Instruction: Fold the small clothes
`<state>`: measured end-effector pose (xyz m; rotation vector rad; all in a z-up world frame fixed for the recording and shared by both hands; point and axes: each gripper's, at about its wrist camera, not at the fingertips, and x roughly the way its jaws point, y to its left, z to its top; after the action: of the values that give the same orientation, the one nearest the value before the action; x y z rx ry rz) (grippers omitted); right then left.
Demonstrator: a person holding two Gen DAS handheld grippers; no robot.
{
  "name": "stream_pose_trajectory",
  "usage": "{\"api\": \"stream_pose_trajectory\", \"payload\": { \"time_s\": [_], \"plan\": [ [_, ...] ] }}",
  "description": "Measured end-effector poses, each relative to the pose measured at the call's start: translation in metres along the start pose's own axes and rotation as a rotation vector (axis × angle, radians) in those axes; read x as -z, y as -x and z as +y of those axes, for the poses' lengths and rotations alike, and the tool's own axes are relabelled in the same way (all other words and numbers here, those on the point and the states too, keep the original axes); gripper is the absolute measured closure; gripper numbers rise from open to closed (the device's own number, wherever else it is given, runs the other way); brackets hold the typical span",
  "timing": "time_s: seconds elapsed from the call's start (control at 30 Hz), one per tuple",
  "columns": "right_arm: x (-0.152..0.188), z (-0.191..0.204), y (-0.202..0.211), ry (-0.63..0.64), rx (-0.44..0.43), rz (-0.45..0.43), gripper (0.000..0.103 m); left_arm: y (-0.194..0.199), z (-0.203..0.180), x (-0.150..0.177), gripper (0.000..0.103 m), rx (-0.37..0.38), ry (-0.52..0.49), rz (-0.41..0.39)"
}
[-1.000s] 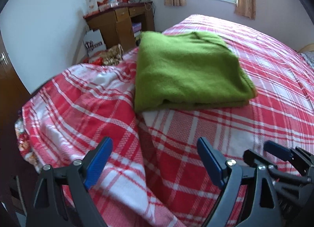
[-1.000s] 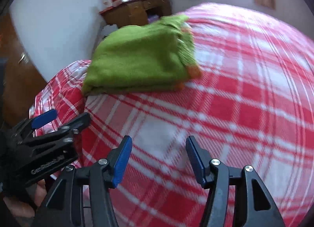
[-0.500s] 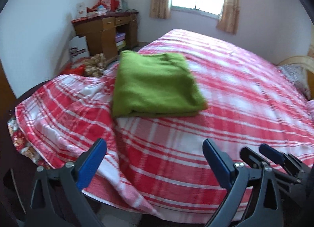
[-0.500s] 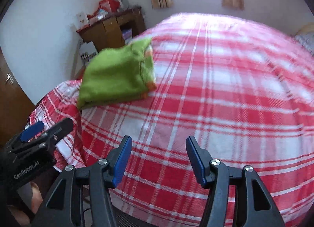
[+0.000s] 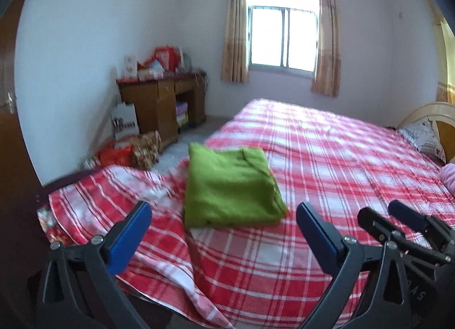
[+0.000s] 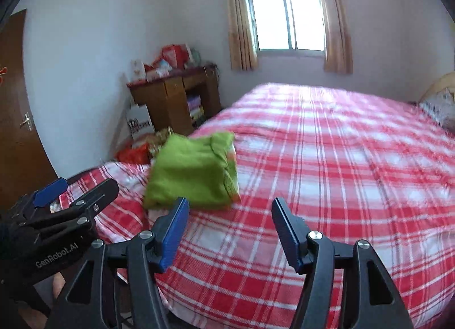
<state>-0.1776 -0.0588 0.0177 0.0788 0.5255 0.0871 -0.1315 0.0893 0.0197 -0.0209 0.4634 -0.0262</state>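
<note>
White walls go all around our bedroom, and a window (image 5: 283, 40) with tan curtains (image 5: 326, 44) lets in bright light at 12 o'clock. Our big bed (image 5: 327, 164) fills most of both views, with a red and white checked blanket on it.

Our green sweater (image 5: 230, 189) lies folded flat on the blanket, near the bed's left edge and close to its near corner. From the left wrist view it sits just left of the middle, at about 11 o'clock from the tips. From the right wrist view we see it (image 6: 193, 172) at about 10 o'clock, and a bit of orange trim shows at its right side. Nothing is touching it.

Our left gripper (image 5: 223, 233) is up in the air on our side of the sweater. Its blue pads (image 5: 129, 236) stand very far apart and its jaws have just been opening wider. Nothing is between them, only the blanket far below.

Our right gripper (image 6: 230, 232) is also up in the air, beside the left one. Its jaws are partly apart and have just opened a little more. We hold nothing in them.

Each gripper can see the other at its side, the right one at 4 o'clock and the left one at 8 o'clock.

At 10 o'clock a brown desk (image 5: 162, 107) stands by the wall with boxes and cards (image 5: 159, 64) on top. A white paper bag (image 5: 124, 124) leans near it on the floor. A brown door (image 6: 17, 107) is at 9 o'clock. A pillow (image 5: 423, 137) rests at 3 o'clock by the headboard.
</note>
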Motion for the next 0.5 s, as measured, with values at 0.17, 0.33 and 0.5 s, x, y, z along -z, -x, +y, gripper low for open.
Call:
{"api": "stream_pose_trajectory", "payload": {
  "time_s": [0.17, 0.33, 0.5],
  "plan": [
    [-0.025, 0.019, 0.022, 0.067, 0.013, -0.134, 0.029, 0.022, 0.008, -0.015, 0.0, -0.08, -0.03, -0.085],
    [-0.041, 0.033, 0.039, 0.027, -0.064, -0.207, 0.029, 0.041, 0.024, -0.027, 0.0, -0.132, -0.006, -0.159],
    [-0.031, 0.042, 0.049, 0.015, -0.085, -0.253, 0.028, 0.045, 0.028, -0.029, 0.0, -0.185, -0.017, -0.2]
  ]
}}
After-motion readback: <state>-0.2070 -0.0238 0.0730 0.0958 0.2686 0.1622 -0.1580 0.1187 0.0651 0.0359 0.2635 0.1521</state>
